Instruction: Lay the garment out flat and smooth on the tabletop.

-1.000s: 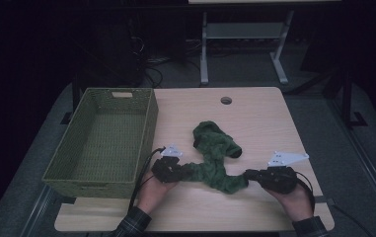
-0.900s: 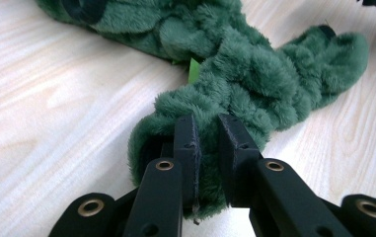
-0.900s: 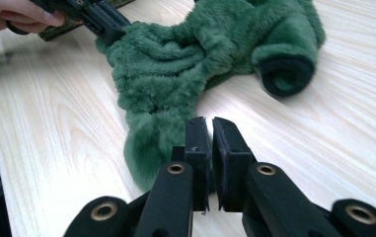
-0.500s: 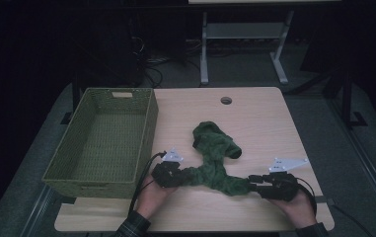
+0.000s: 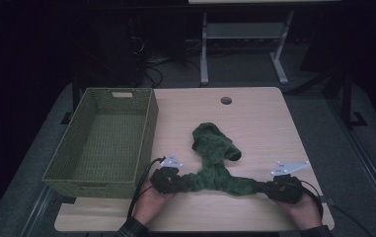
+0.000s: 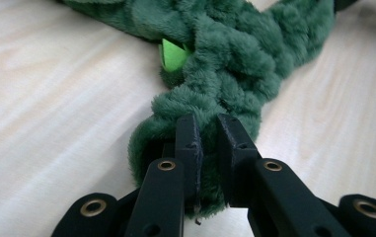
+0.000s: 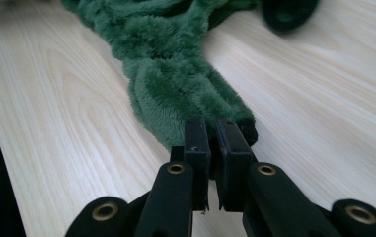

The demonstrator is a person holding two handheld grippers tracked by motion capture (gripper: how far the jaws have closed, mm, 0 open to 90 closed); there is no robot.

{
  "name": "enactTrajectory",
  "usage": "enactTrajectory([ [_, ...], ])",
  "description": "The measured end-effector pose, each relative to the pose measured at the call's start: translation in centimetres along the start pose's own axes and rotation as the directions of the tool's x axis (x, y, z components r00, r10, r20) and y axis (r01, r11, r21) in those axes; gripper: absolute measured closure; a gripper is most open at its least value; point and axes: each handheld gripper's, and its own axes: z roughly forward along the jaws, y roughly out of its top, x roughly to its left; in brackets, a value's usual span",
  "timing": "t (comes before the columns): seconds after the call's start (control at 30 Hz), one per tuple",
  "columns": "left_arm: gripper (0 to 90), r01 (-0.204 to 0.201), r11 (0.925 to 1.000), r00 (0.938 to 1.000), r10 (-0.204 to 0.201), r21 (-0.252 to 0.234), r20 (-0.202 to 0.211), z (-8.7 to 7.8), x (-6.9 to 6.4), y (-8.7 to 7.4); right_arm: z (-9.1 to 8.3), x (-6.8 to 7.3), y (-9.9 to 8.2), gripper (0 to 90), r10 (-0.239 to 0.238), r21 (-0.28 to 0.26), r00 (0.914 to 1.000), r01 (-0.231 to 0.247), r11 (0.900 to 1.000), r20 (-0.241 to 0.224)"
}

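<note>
Both grippers are pinching the green cloth (image 5: 215, 163) at its two near ends, and the cloth is lying on the table (image 5: 254, 118), to the right of the basket (image 5: 101, 138). The left gripper (image 5: 168, 178) is holding its end with the jaws almost closed, a thick fold of plush squeezed between them (image 6: 210, 136). The right gripper (image 5: 274, 188) is holding the other end, and its jaws are nearly touching each other, with only a thin edge of cloth (image 7: 210, 131) between them. The right jaws have just been opening and closing again on this edge, and the left jaws have just been closing a little more.

I think the step in hand is spreading or lifting the cloth by these two ends. To do it well, the person should be pulling both ends apart evenly and slowly, because the middle part is bunched. The right grip is taking very little cloth, so it may be slipping if the pull is sudden; taking a deeper bite would be safer.

The cloth is soft, fluffy and dark green, with a thick pile, and it is forming a shape like the letter Y. A small bright green tag (image 6: 171, 53) is showing among the folds. The basket is woven, rectangular and olive green, with nothing in it. The table is pale wood with fine grain and has a round hole (image 5: 226, 100) near its far edge.
</note>
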Motion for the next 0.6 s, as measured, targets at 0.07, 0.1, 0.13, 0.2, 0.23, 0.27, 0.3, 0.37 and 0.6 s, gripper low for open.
enactTrajectory([
  [0.07,79.9,0.002,1.0,0.9998,-0.002,0.002,0.019,0.1,-0.4,-0.3,-0.6,-0.1,-0.5,84.8,0.01,-0.007,0.9999,-0.01,0.9999,0.01],
  [0.1,79.9,0.004,1.0,0.9996,-0.004,0.009,0.029,0.2,-0.7,-0.5,-0.9,-0.2,-0.7,84.8,0.015,-0.006,0.9998,-0.015,0.9999,0.014],
  [0.13,79.9,-0.001,0.9999,0.9994,0.001,0.013,0.034,0.2,-0.9,-0.6,-1.2,-0.2,-1.1,84.8,0.013,-0.004,0.9998,-0.013,0.9999,0.016],
  [0.2,79.8,-0.002,0.9997,0.9988,0.001,0.024,0.049,0.4,-1.5,-1.0,-1.4,-0.1,-1.7,84.8,0.014,0.001,0.9998,-0.014,0.9999,0.013],
  [0.23,79.4,-0.001,0.9997,0.9987,0.0,0.024,0.051,0.4,-1.8,-1.2,-1.4,0.0,-2.1,84.7,0.008,0.009,0.9999,-0.008,0.9999,0.013],
  [0.27,78.4,-0.011,0.9996,0.9987,0.01,0.026,0.05,0.5,-1.8,-1.3,-1.4,0.1,-2.4,84.6,0.013,0.014,0.9999,-0.013,0.9998,0.009],
  [0.3,76.7,-0.012,0.9996,0.9989,0.011,0.027,0.045,0.4,-1.9,-1.4,-1.4,0.2,-2.6,84.1,0.018,0.017,0.9998,-0.018,0.9997,0.005],
  [0.37,71.4,-0.016,0.9997,0.9991,0.016,0.018,0.04,0.2,-2.0,-1.2,-1.4,0.3,-2.6,81.1,0.006,0.006,1.0,-0.006,1.0,-0.002],
  [0.6,61.7,-0.029,0.9984,0.9996,0.029,-0.049,-0.001,-1.4,-1.5,0.8,-1.4,-0.4,-0.2,67.6,-0.009,-0.053,1.0,0.009,0.9986,0.001],
])
